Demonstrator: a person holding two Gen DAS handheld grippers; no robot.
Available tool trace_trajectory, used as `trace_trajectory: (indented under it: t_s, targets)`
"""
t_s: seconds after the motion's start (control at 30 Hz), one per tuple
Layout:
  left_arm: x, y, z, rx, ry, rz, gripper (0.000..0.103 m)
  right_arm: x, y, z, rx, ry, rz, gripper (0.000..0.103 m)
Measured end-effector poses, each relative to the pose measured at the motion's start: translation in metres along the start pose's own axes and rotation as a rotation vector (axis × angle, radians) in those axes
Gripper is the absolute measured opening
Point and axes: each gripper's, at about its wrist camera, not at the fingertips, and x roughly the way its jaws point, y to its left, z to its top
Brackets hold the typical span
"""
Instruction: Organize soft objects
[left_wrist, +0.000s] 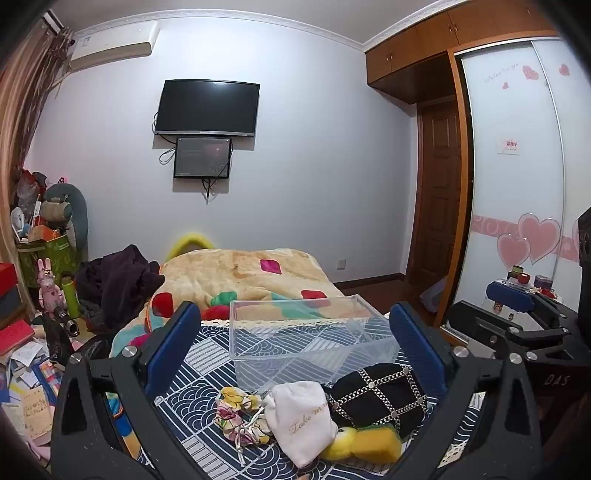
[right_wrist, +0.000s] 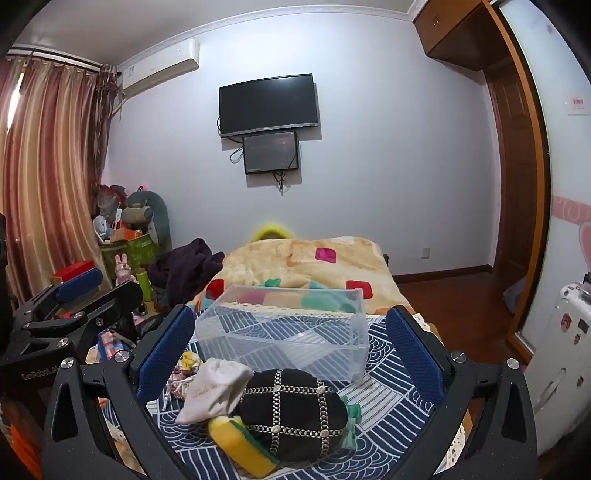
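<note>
Soft objects sit heaped at the lower centre of both views on the patterned cloth: a floral pouch, a white drawstring bag, a black studded pouch and a yellow sponge. Just beyond them, mid-frame, stands the clear plastic bin, with nothing visible inside. Both the left gripper and the right gripper hover with jaws spread wide, grasping nothing. The black pouch lies lengthwise across the right gripper's gap, likely nearer that hand; the white bag lies centred before the left.
</note>
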Motion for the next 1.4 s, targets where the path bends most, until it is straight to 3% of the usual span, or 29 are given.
trace_trajectory:
  t_s: [1.4]
  targets:
    - [-0.0034,-0.0001,0.0001,0.000,-0.002,0.001,0.103,-0.0046,0.0040,0.0025,0.000,-0.007,0.009,0.103]
